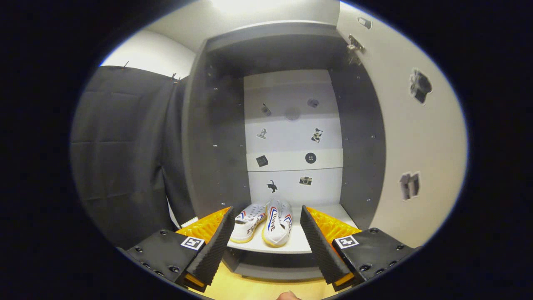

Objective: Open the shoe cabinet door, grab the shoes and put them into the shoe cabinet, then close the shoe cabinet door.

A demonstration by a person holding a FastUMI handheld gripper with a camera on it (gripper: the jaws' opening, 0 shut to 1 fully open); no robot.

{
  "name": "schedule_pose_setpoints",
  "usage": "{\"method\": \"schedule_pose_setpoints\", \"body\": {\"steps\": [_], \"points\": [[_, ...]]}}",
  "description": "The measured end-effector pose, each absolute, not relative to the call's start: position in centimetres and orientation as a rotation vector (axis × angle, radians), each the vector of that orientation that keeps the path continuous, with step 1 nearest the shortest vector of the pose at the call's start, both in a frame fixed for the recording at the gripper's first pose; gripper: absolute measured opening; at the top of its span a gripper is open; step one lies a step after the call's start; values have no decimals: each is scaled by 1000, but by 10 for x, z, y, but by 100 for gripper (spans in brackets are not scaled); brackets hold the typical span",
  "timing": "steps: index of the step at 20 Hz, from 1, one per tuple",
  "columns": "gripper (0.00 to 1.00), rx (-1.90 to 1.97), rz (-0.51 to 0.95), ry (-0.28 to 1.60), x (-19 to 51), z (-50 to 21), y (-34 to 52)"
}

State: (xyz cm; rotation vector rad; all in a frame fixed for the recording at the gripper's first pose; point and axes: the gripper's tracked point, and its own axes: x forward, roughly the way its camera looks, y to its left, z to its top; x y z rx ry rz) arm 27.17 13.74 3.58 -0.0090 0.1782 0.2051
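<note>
A pair of white shoes [266, 223] with red and blue stripes rests on the white bottom shelf [291, 243] inside the open shoe cabinet [216, 137]. The cabinet door [416, 137] is swung wide open on the right, showing its pale inner face with stickers. My gripper [264, 241] is open, its fingers spread apart in front of the cabinet. The shoes lie beyond the fingertips, apart from them, seen through the gap. Nothing is held.
A black cloth [125, 158] hangs to the left of the cabinet. The cabinet's white back panel [291, 137] carries several small stickers. A light wooden floor [250, 287] lies under the fingers. A fingertip of a person [288, 296] shows at the very bottom.
</note>
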Motion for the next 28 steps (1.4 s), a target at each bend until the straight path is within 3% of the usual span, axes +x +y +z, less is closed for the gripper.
{"method": "schedule_pose_setpoints", "body": {"steps": [14, 28], "points": [[98, -36, 275, 180, 80, 57, 85], [98, -38, 193, 163, -3, 84, -11]]}}
